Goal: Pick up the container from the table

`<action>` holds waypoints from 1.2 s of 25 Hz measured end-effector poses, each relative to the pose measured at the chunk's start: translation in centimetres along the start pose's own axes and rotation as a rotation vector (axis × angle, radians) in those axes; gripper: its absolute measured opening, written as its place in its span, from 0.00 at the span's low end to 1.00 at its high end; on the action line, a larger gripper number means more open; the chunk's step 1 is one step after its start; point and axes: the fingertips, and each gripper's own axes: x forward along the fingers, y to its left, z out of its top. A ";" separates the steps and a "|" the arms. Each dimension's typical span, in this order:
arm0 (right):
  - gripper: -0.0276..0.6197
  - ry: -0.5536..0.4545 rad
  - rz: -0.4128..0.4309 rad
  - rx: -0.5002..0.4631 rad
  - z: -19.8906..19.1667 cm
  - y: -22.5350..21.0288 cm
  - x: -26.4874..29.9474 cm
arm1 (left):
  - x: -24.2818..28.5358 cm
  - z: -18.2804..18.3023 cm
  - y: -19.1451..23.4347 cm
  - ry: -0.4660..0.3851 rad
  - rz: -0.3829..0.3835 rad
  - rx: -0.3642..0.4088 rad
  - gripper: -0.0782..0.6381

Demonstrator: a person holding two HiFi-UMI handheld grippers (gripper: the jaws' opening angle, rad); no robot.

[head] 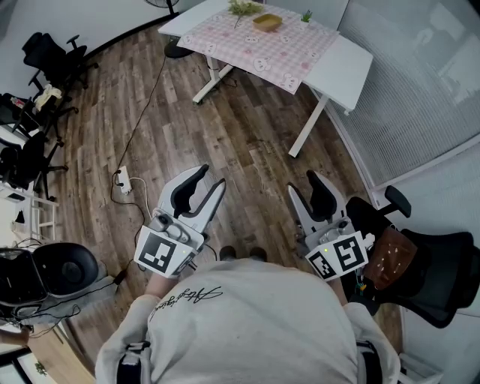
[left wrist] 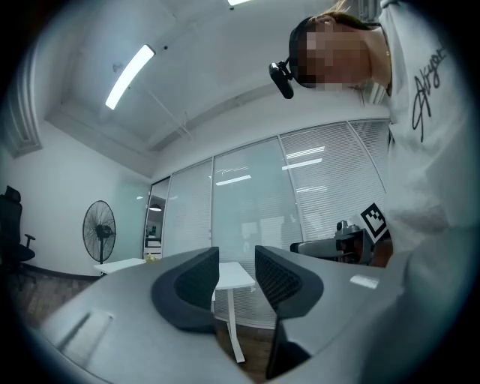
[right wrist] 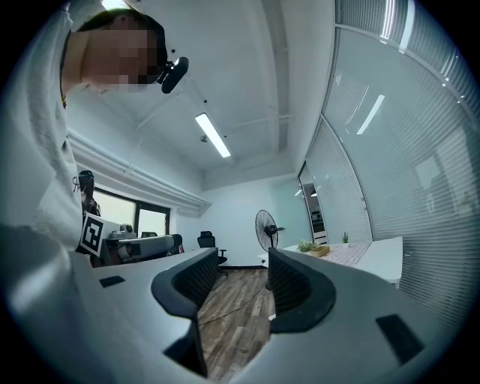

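Container (head: 268,22) is way over on the far worktop (head: 341,64). It's sitting on the pink checked cloth (head: 262,45), btw a leafy plant (head: 244,7) and a tiny potted one (head: 306,16). Person's standing mid-room, well apart from it, w/ both tools held out in front.

Left tool (head: 212,177): jaws apart, nothing in the gap, just the room showing through. Right tool (head: 302,184): same deal, jaws apart and empty.

Progress-wise, imo basically zero: no approach, no grasp, no lift yet. What's left is the whole job, i.e. walk over, line a tool up on the container, close on it, raise it off the worktop.

Stuff around:
- Open wood floor (head: 240,135) btw the person and the worktop, so the path looks fine.
- Power strip (head: 124,180) w/ a cable trailing across the floor, off to the left, prob not in the way.
- Black office chair (head: 427,262) just beside the right tool, more chairs (head: 49,56) at far left.

Only real squeeze I can see is the plants either side of the container. They could get knocked on the way in.
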 end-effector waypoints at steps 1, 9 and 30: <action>0.36 -0.003 -0.007 0.002 0.0 -0.1 0.0 | -0.1 0.1 0.1 -0.004 0.003 -0.002 0.31; 0.60 -0.044 -0.080 -0.002 0.7 -1.3 -0.6 | -0.4 0.4 0.5 -0.015 0.035 0.001 0.51; 0.73 -0.049 -0.091 -0.023 0.3 0.9 1.0 | -2.3 0.3 3.0 -0.012 0.056 0.010 0.64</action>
